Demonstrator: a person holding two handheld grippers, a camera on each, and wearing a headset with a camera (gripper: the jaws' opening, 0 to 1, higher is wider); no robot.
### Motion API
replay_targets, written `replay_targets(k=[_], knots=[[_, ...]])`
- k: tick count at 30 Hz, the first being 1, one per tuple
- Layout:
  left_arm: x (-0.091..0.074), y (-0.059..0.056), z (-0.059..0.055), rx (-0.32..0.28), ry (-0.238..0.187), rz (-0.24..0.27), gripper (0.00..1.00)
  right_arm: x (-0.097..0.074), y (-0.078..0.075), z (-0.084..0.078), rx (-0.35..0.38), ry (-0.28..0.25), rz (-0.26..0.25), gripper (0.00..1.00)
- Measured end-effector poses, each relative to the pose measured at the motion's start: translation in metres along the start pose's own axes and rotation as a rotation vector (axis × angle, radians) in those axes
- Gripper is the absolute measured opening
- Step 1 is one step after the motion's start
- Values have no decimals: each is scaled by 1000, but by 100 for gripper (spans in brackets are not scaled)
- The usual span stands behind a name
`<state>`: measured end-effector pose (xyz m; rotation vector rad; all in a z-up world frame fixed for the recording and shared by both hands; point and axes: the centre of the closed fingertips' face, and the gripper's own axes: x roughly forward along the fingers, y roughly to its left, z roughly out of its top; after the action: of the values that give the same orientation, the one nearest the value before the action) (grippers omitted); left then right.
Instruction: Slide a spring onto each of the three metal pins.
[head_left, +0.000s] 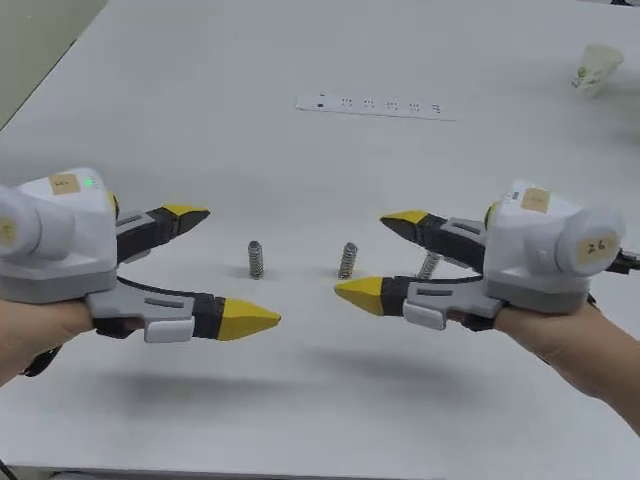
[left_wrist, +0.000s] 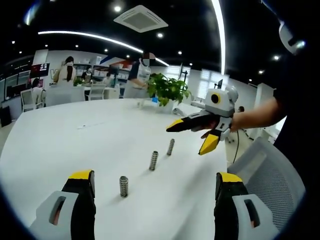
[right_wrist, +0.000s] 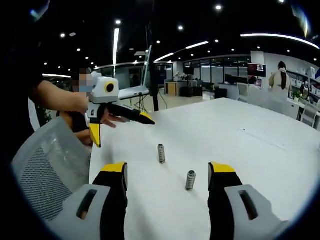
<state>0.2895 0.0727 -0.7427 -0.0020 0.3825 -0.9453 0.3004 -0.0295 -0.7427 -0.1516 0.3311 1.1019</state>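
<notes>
Metal springs x3 stand up on counter, in row btwn L gripper and R gripper jaw tips. Both jaws wide apart, empty. Upright, so prob. on pins already.

I get sharp, evenly lit pictures; ceiling strips cast soft shadows on the table; fisheye edges curve.

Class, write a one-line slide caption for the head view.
Left gripper and right gripper, jaws open, flank three upright springs standing on a white table.
</notes>
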Motion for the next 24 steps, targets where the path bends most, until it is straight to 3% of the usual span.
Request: replay_targets(k=[9,13,24], knots=[[-2,-4,-1,-2,-1,8,98,-29,-16,-16,50,-19,-71,85],[-4,-8,1,-5,-7,2,98,-36,-15,-17,73,-41,-86,95],[-8,-10,-2,-2,-11,-3,98,-47,-13,-31,112,-32,-84,99]])
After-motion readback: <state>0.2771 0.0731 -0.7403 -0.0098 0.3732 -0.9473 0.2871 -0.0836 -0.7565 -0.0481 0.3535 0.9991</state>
